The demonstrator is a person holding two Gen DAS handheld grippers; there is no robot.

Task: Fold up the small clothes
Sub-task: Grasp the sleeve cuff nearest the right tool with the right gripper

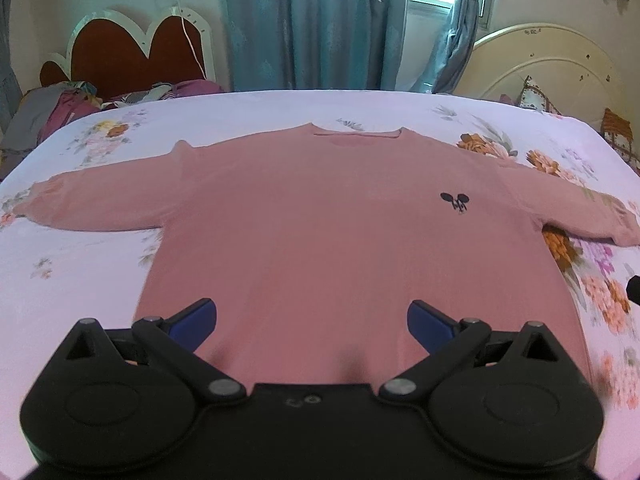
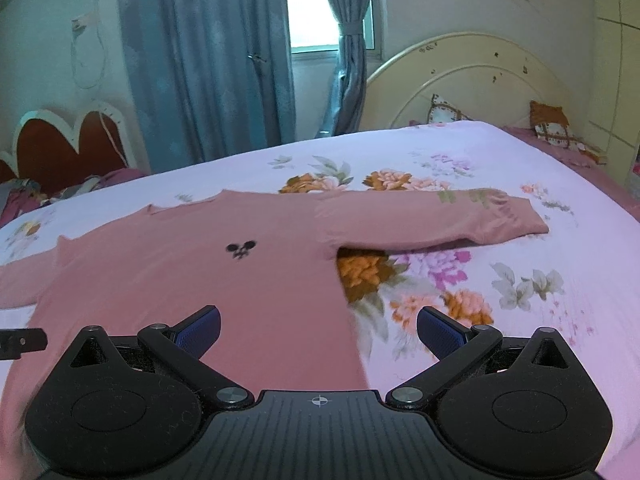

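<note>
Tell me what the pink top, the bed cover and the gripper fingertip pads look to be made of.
Pink top: soft matte knit, probably cotton jersey; it lies limp with faint creases. Bed cover: thin woven printed fabric, smooth, with a floral pattern. Fingertip pads: blue, finely ribbed, likely rubber or textured plastic, on matte black plastic links.

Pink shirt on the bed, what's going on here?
A person holds two handheld grippers over a pink long-sleeved shirt spread flat, front up, on a floral bedsheet, sleeves out to both sides. The left gripper hangs over the lower middle of the shirt, and the right gripper over its right side edge. Both jaws are open and hold nothing. No fold is made yet.
</note>
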